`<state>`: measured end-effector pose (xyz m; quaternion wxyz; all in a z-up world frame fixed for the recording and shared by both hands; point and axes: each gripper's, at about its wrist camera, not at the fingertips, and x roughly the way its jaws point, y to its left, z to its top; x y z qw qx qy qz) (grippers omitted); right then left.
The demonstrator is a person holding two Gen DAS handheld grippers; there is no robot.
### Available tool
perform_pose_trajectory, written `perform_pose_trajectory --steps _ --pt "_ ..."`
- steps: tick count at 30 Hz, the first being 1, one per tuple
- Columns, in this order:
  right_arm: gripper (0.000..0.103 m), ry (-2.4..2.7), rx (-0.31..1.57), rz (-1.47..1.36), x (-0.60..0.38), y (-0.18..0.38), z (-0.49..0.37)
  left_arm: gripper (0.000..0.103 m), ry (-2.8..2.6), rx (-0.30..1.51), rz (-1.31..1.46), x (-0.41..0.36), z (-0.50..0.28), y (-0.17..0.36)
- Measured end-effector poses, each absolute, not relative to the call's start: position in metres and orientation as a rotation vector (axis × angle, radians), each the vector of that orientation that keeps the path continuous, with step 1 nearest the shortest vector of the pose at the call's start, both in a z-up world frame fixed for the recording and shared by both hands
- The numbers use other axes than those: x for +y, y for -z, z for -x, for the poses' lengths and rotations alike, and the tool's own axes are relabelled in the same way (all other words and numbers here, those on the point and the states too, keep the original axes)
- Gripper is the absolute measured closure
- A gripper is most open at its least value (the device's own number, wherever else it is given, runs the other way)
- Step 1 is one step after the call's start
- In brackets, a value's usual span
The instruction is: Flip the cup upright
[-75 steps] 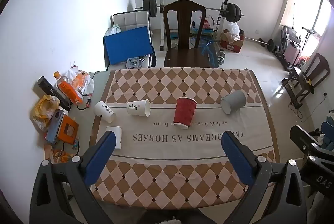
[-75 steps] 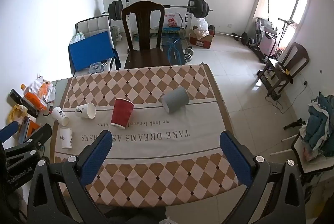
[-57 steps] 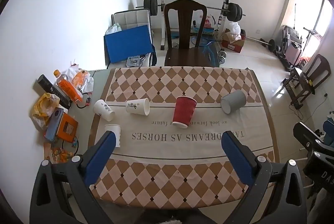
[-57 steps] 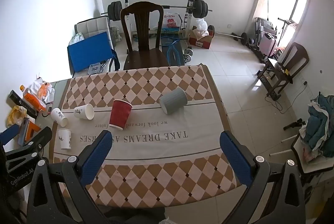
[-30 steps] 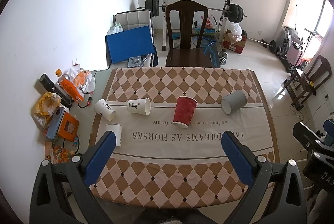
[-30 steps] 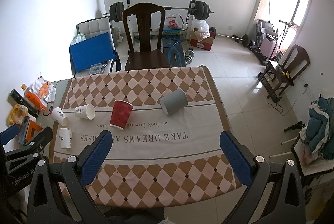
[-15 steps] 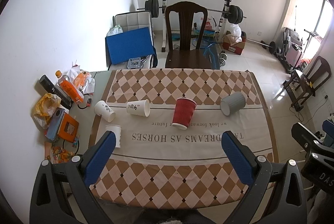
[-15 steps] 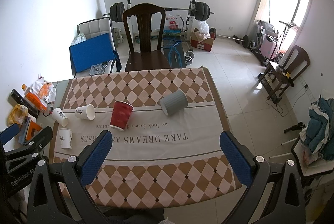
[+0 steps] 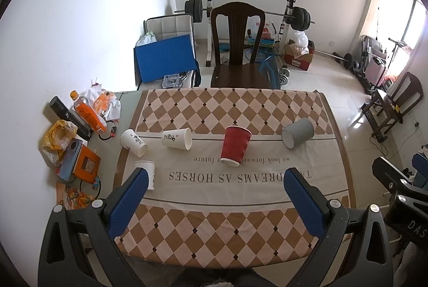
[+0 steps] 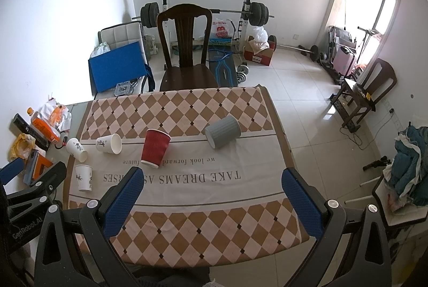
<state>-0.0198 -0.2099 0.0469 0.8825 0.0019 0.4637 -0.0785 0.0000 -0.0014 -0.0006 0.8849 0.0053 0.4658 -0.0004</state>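
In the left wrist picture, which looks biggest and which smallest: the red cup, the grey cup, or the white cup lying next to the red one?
1. red cup
2. grey cup
3. white cup

Grey and white look close, and the fisheye lens bends things, so that order is unsure.
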Motion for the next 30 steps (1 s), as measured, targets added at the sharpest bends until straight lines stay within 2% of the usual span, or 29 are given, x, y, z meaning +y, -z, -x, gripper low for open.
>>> perform_pose_trajectory --steps 17,23,30 --pt "0.0 0.215 0.976 -0.039 -0.197 -0.044 0.015 0.0 0.032 0.975 -0.017 0.008 -0.012 0.0" --pt "0.0 0.311 1.043 -0.062 -0.206 0.012 -0.01 0.0 0.009 1.013 -0.073 0.009 -0.046 0.045" --pt "0.0 0.344 1.252 -0.036 -0.222 0.135 -0.079 0.0 -0.039 1.166 -0.13 0.007 -0.113 0.131"
